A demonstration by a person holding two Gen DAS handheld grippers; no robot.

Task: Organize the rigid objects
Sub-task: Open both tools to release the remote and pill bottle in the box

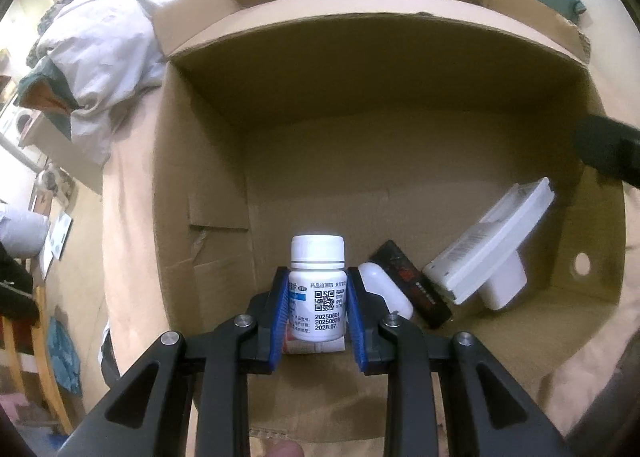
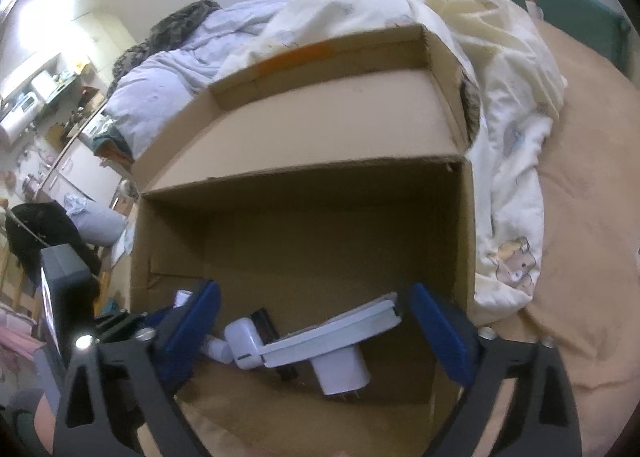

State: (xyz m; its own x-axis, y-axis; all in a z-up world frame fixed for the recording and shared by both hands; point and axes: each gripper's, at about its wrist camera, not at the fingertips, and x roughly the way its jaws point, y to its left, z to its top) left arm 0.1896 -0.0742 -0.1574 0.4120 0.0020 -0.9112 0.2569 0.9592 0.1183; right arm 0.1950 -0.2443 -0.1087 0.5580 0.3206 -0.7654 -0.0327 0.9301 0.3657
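Observation:
My left gripper (image 1: 318, 277) is shut on a white pill bottle (image 1: 318, 285) with a QR label and holds it upright inside the open cardboard box (image 1: 224, 161). Beside it on the box floor lie a small white oval object (image 1: 384, 287), a black flat object (image 1: 412, 283) and a white plug-in device (image 1: 490, 249). My right gripper (image 2: 314, 297) is open and empty above the near side of the box (image 2: 468, 241), over the white plug-in device (image 2: 320, 341). The black object (image 2: 264, 323) and a white piece (image 2: 218, 349) lie to its left.
The box sits on a bed with a peach sheet (image 2: 580, 217). Rumpled white and cream bedding (image 2: 508, 105) lies behind and right of the box. A folded flap (image 2: 320, 113) lies beyond the far wall. Room furniture (image 2: 40, 105) is at far left.

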